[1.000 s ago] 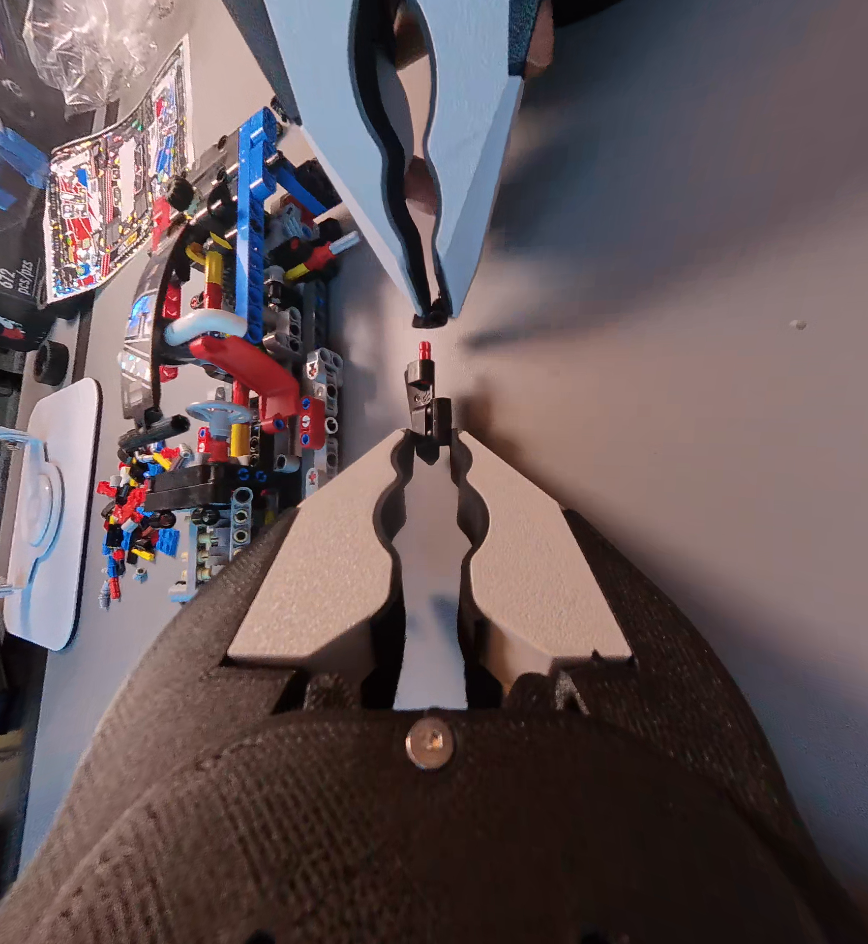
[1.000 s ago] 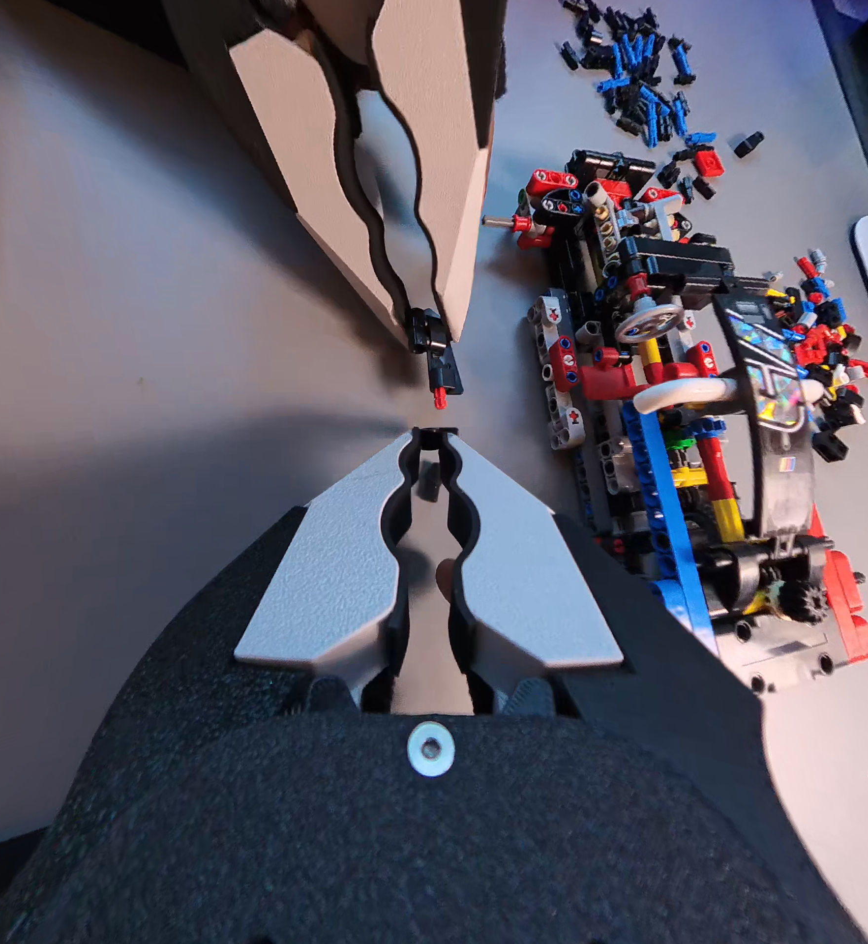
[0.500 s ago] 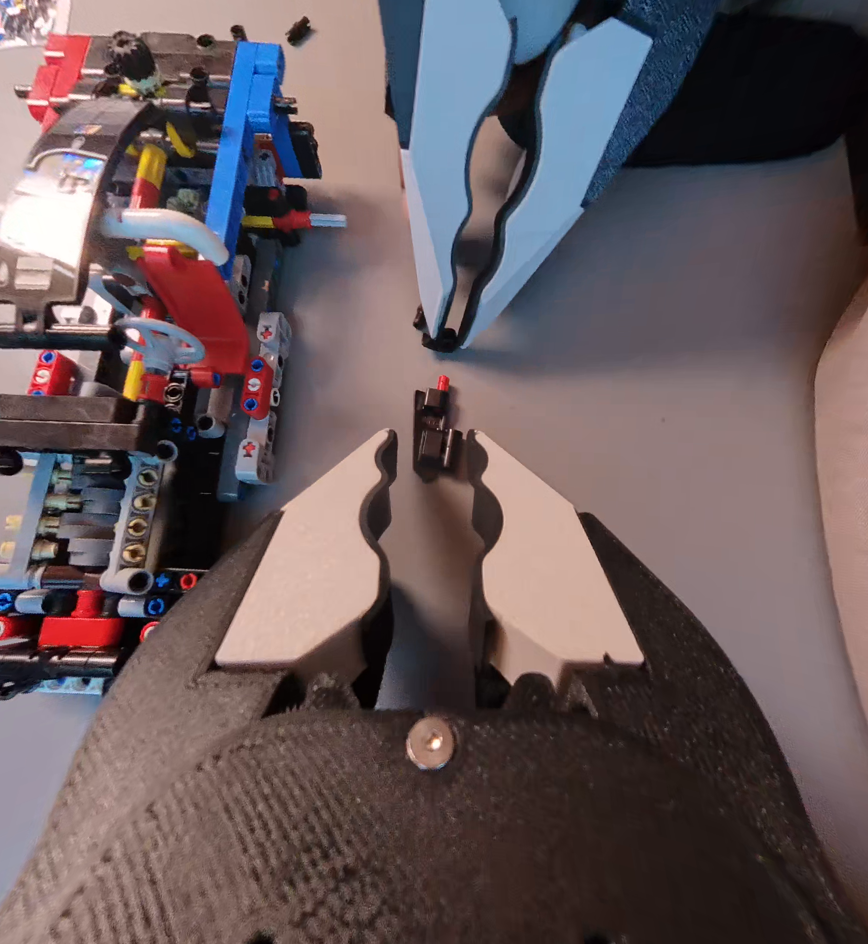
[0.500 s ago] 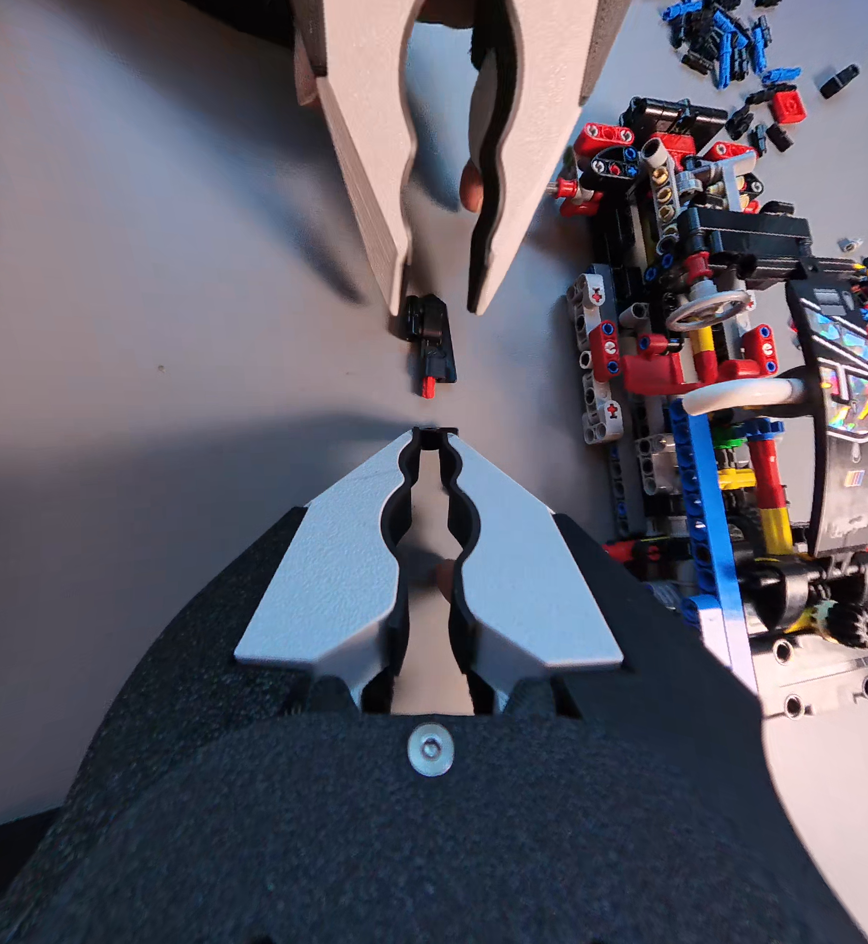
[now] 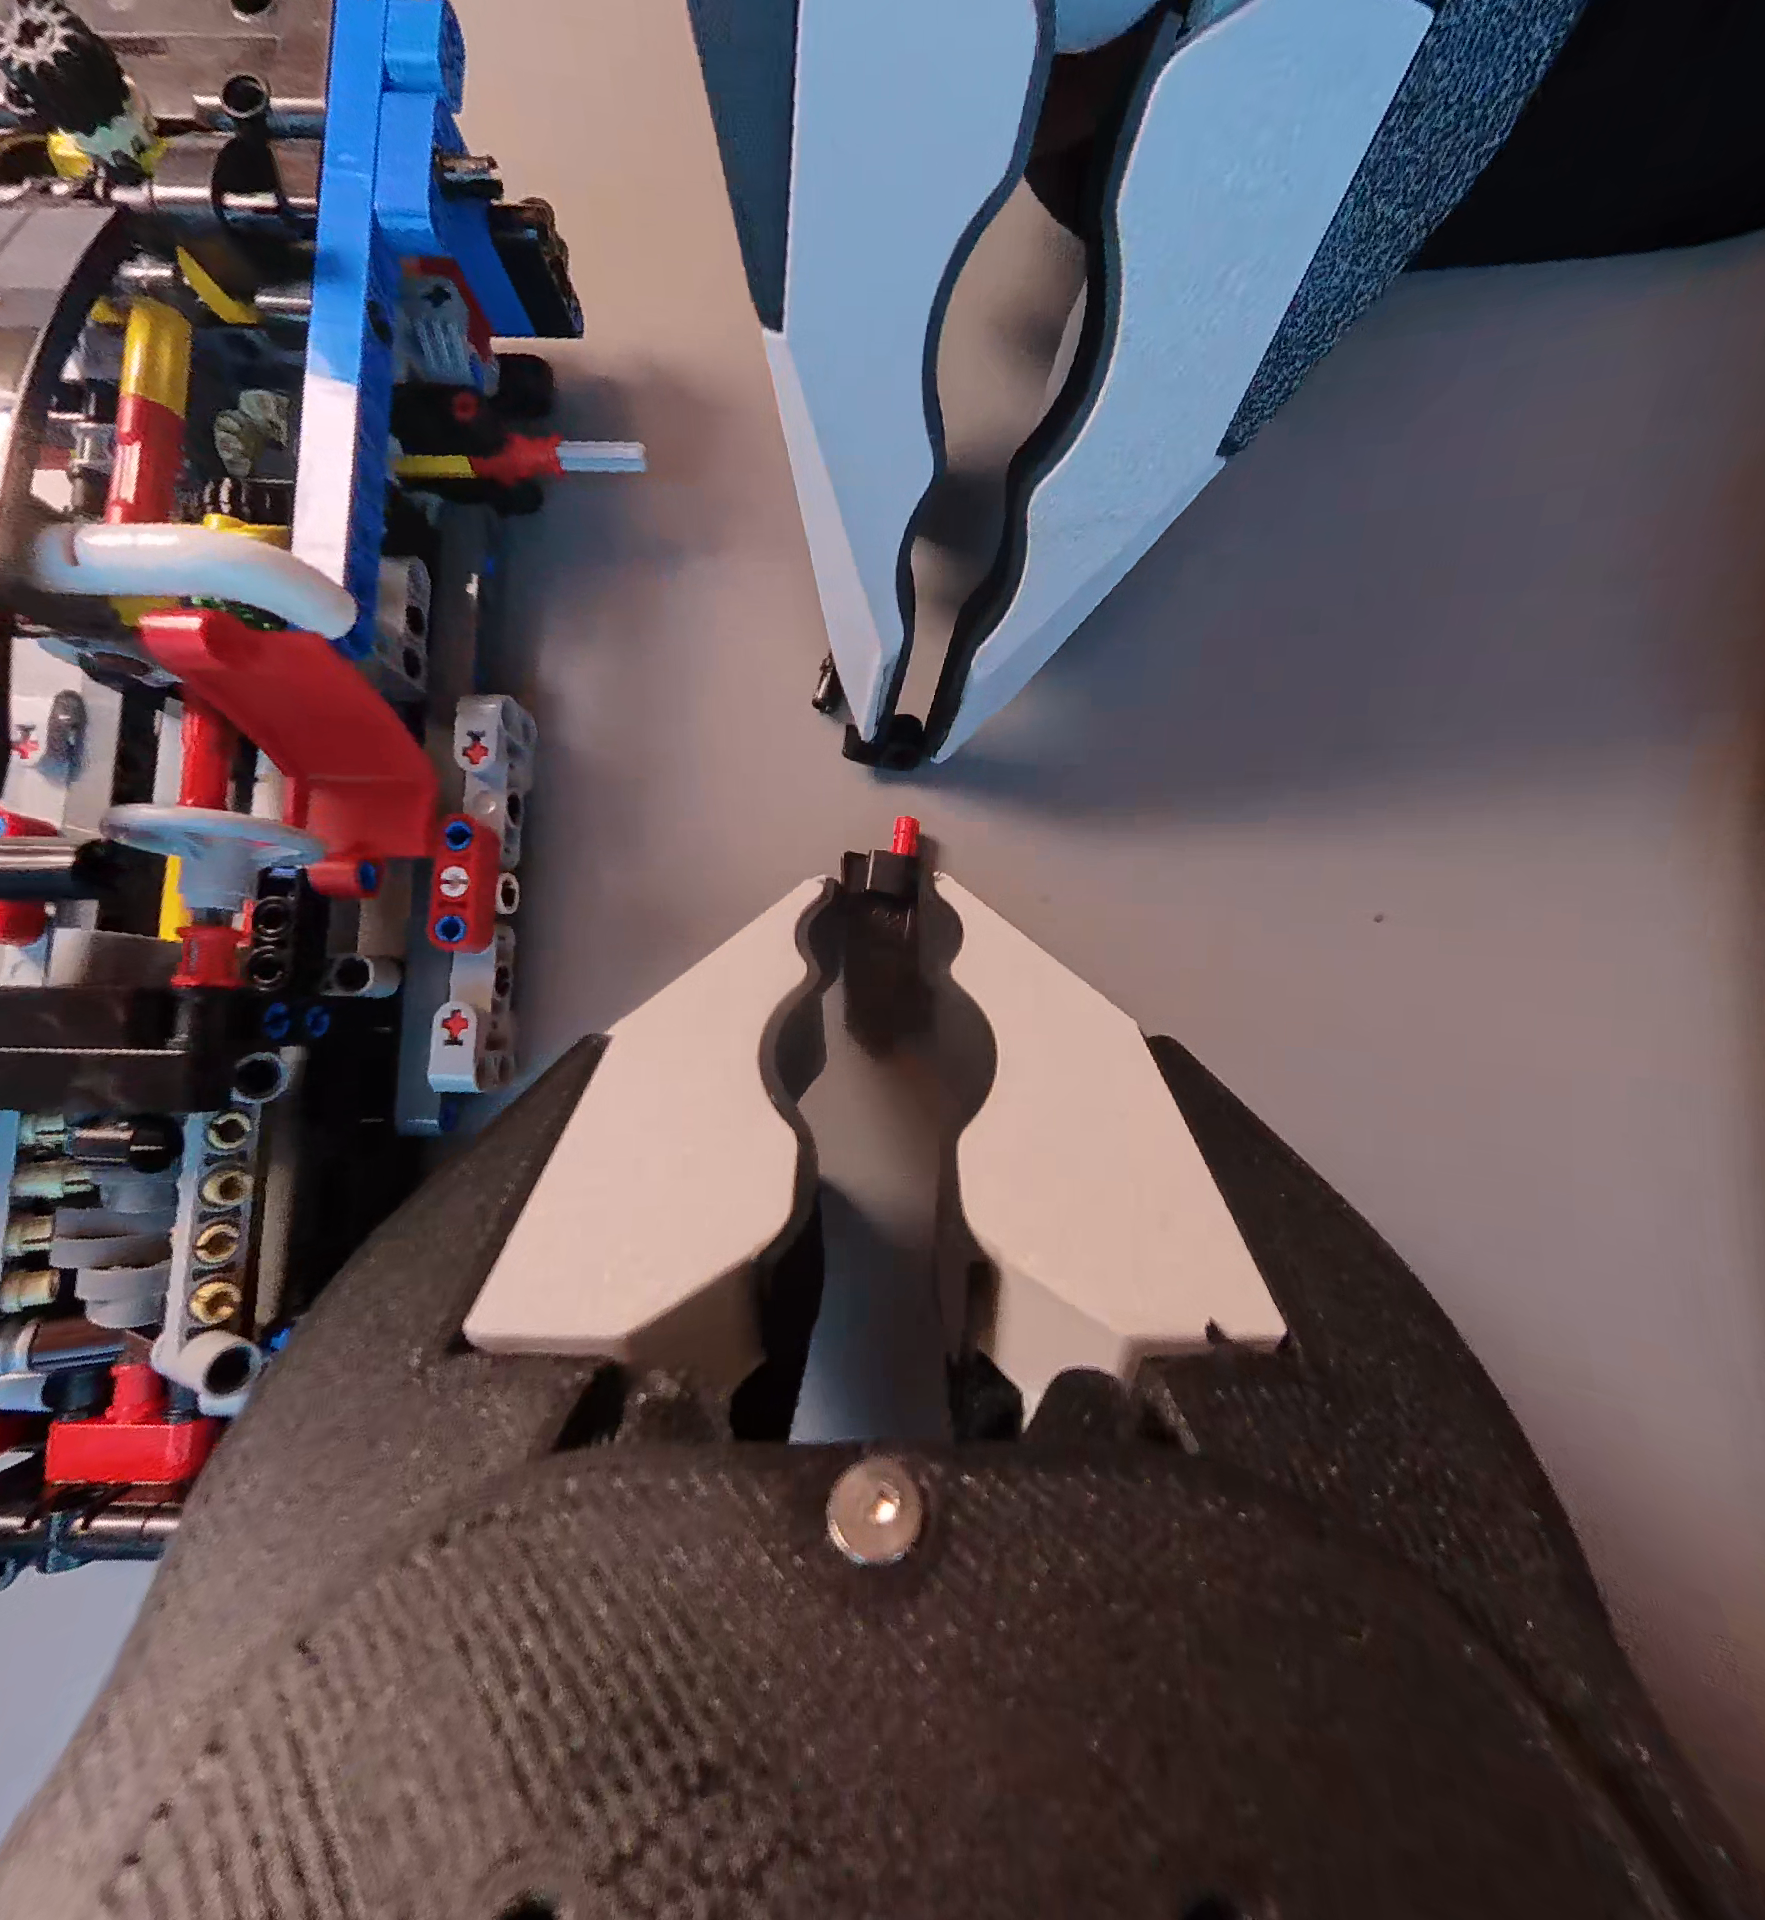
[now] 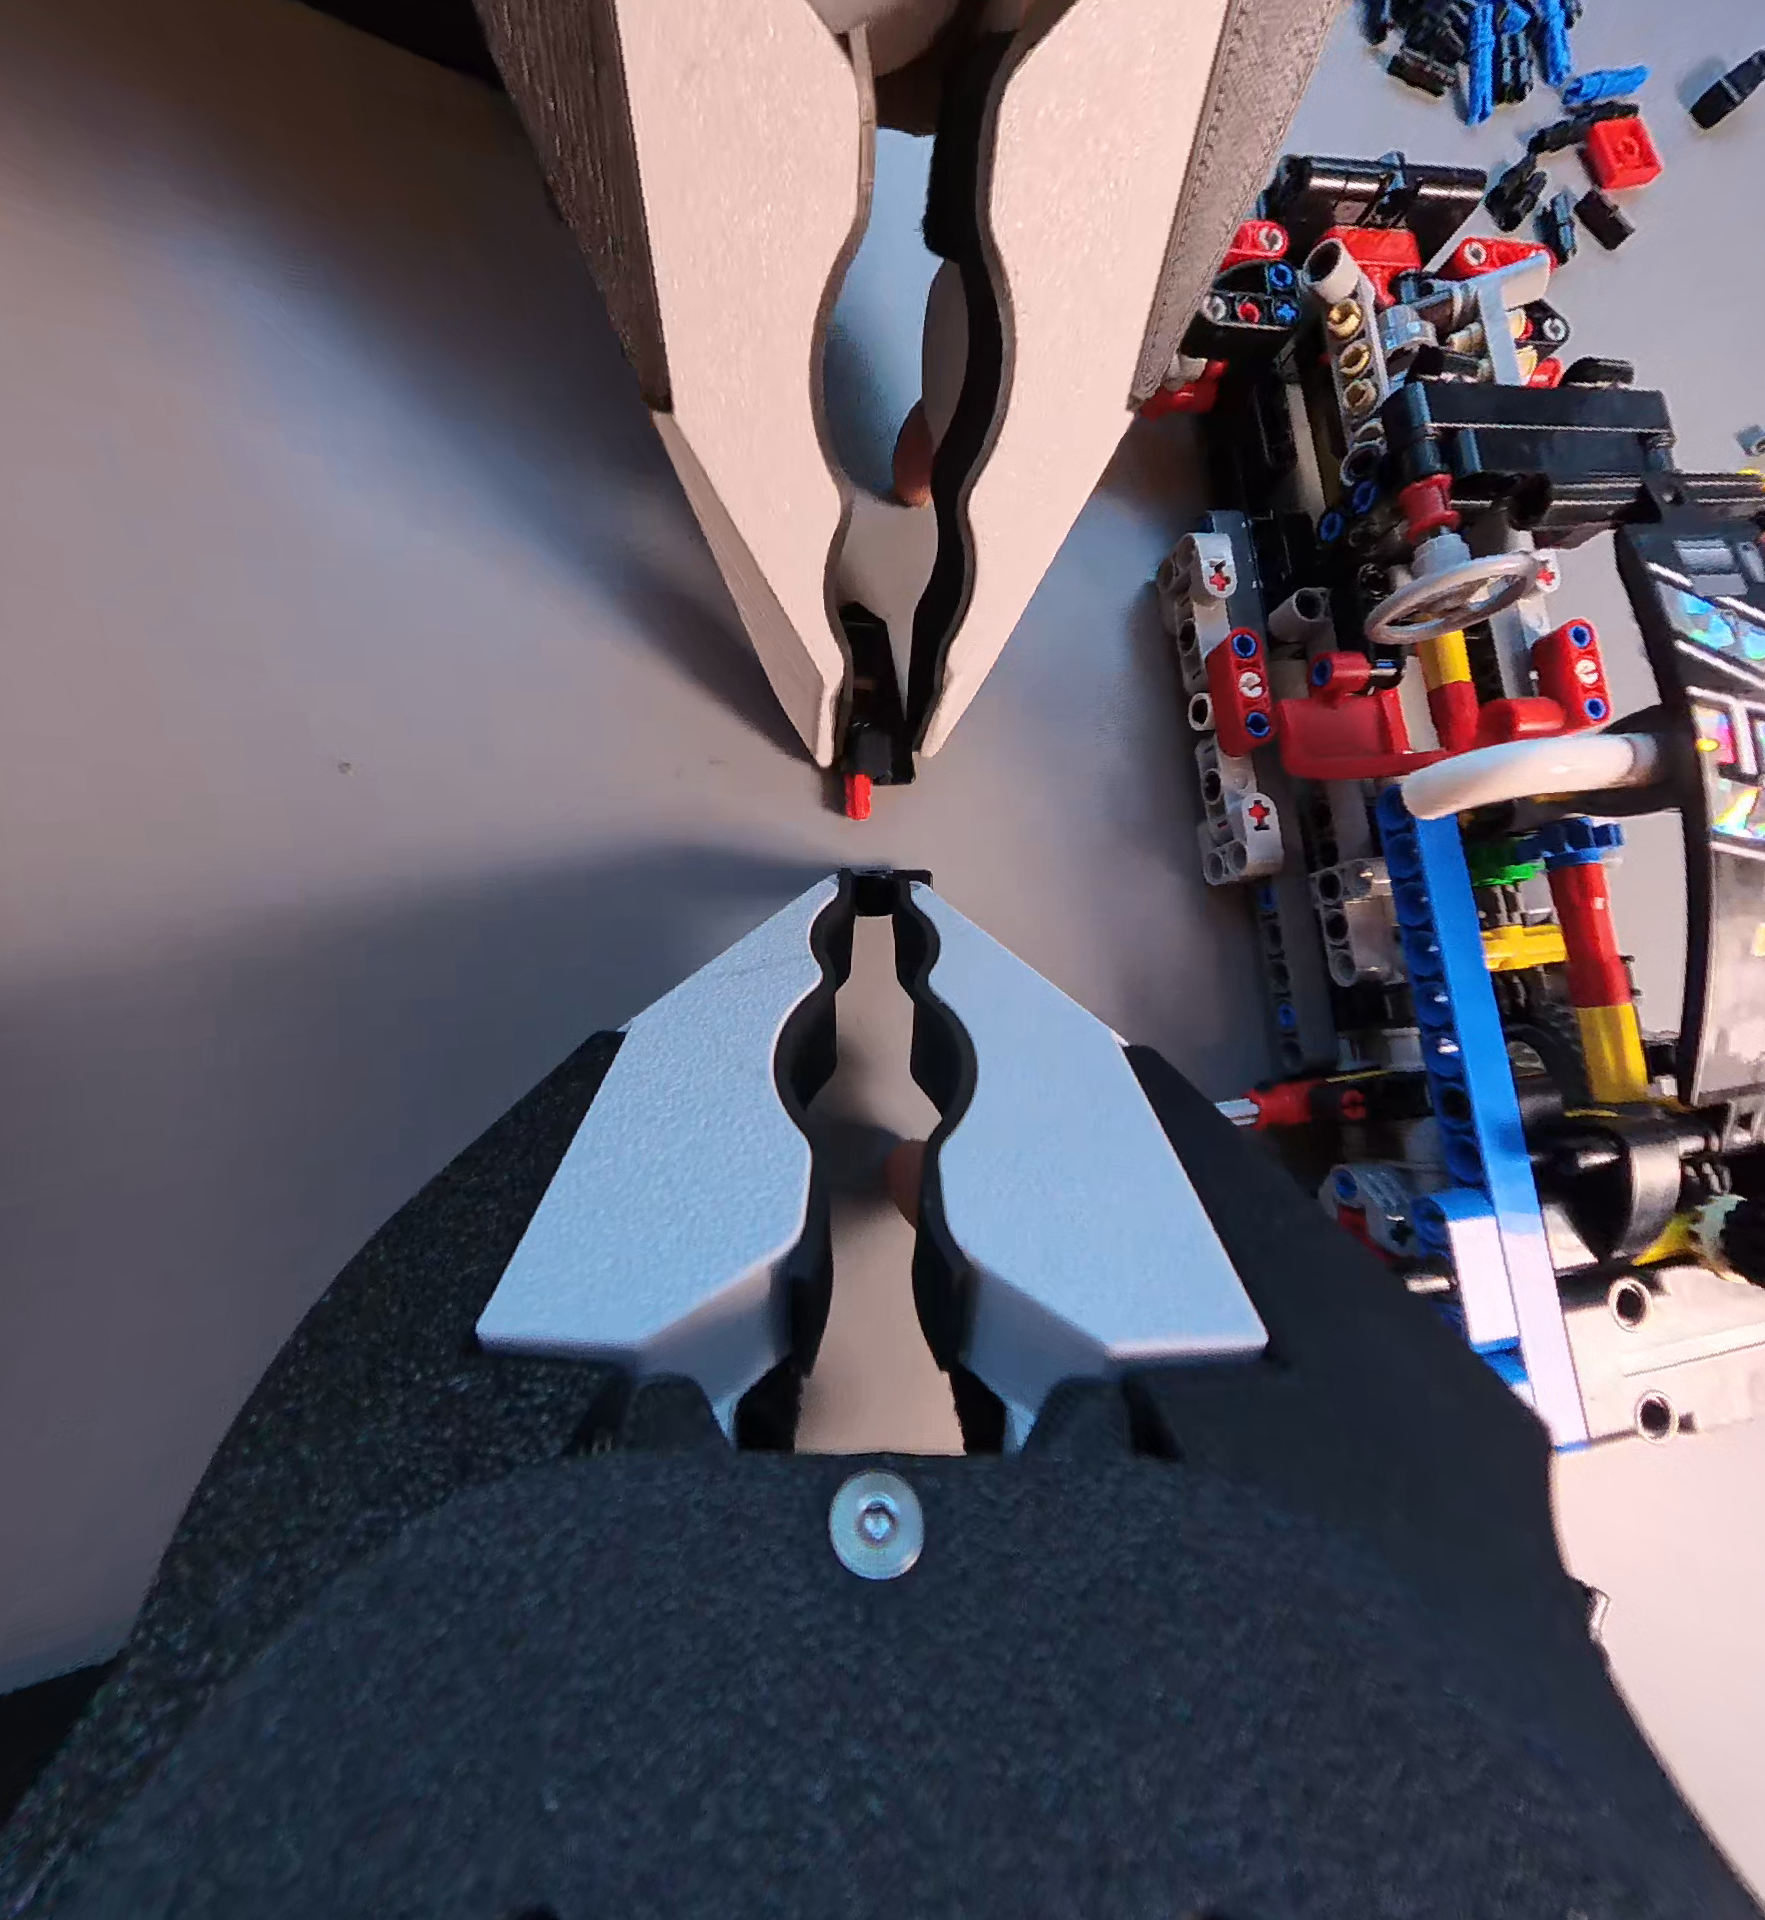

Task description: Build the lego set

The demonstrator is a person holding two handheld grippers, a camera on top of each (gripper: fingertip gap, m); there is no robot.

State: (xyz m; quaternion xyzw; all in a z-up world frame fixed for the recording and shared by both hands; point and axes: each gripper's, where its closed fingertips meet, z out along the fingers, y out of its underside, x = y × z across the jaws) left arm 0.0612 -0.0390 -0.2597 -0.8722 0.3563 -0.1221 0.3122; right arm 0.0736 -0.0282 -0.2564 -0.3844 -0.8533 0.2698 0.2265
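Left wrist view: your left gripper [image 5: 883,899] has re-clamped the black connector [image 5: 886,896]; right gripper [image 6: 883,894] pinches a small black piece [image 6: 880,891], ready for mating.

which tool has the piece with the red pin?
The left tool, shut on the black piece with the red pin poking out of its tip. The right tool pinches only a small black part.

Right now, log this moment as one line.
left gripper: shut on black connector with red pin | right gripper: shut on small black piece | pieces facing, apart
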